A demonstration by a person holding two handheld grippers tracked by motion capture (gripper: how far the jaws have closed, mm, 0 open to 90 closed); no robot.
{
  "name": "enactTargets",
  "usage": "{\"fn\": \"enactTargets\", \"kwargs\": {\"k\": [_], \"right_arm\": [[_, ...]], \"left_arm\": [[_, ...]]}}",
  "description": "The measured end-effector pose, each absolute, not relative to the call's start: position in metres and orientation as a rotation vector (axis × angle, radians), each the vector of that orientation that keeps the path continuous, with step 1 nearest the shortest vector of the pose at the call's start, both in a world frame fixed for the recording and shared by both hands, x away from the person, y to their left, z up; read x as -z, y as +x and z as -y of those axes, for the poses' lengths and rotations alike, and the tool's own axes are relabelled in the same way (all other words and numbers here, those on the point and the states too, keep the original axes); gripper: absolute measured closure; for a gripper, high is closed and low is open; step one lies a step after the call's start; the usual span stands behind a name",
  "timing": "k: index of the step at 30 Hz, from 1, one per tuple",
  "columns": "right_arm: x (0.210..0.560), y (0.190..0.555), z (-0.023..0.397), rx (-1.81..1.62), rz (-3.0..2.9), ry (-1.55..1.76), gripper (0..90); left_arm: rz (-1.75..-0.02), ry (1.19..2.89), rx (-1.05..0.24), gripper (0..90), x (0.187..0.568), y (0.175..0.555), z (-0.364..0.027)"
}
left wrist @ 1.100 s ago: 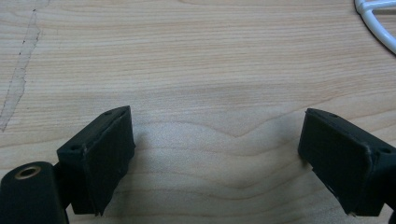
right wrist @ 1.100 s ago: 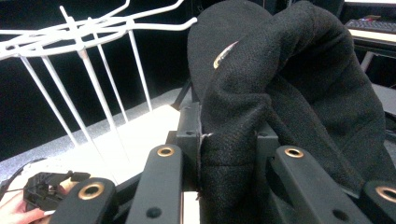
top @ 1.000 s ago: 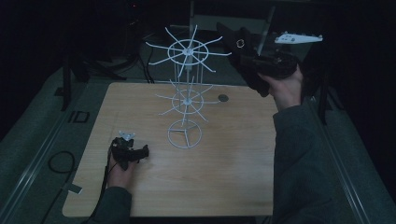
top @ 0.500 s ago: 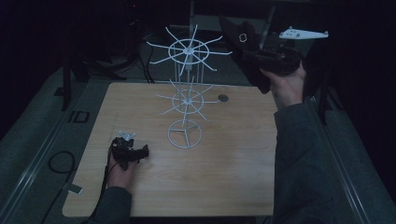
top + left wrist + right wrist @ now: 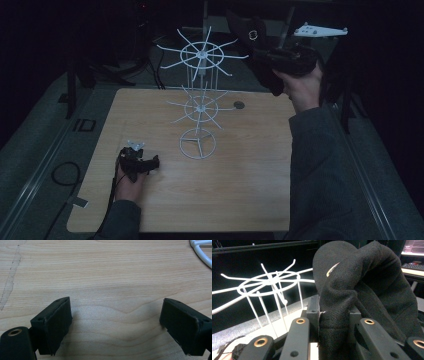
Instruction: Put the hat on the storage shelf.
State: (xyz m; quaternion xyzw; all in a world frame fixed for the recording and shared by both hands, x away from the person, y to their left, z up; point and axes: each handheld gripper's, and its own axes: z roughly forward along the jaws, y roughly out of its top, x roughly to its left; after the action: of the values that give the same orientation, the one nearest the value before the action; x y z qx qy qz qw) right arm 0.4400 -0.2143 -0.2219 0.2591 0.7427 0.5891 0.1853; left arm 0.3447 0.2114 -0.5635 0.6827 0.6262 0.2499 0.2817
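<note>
- Up high at about 1 o'clock in the high view, the right tongs (image 5: 272,50) are clenched on a black cap (image 5: 250,31).
- Seen from the right gripper view, the black cap (image 5: 362,277) is squeezed between the two black jaws, and its cloth bunches up above them.
- Just to the left of the cap stands a white wire rack (image 5: 202,90) with thin arms sticking out like wheel spokes, one ring up top and one lower down.
- The rack's round foot sits on the wooden desk (image 5: 240,190), near the middle.
- Down at about 8 o'clock, the left tongs (image 5: 145,162) rest low on the desk in the person's hand.
- From the left gripper view, the left tongs (image 5: 115,322) are released, jaws wide apart with only bare wood between them.
- A small dark round spot (image 5: 239,105) shows on the desk at about 1 o'clock from the rack's foot.
</note>
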Motion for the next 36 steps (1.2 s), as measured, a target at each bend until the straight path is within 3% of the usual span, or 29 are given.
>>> {"fn": "enactTargets", "kwargs": {"k": [36], "right_arm": [[0.239, 0.440, 0.198, -1.786, -2.112, 0.572, 71.8]], "left_arm": [[-1.664, 1.842, -0.665, 11.5, 0.563, 0.346, -0.210]]}}
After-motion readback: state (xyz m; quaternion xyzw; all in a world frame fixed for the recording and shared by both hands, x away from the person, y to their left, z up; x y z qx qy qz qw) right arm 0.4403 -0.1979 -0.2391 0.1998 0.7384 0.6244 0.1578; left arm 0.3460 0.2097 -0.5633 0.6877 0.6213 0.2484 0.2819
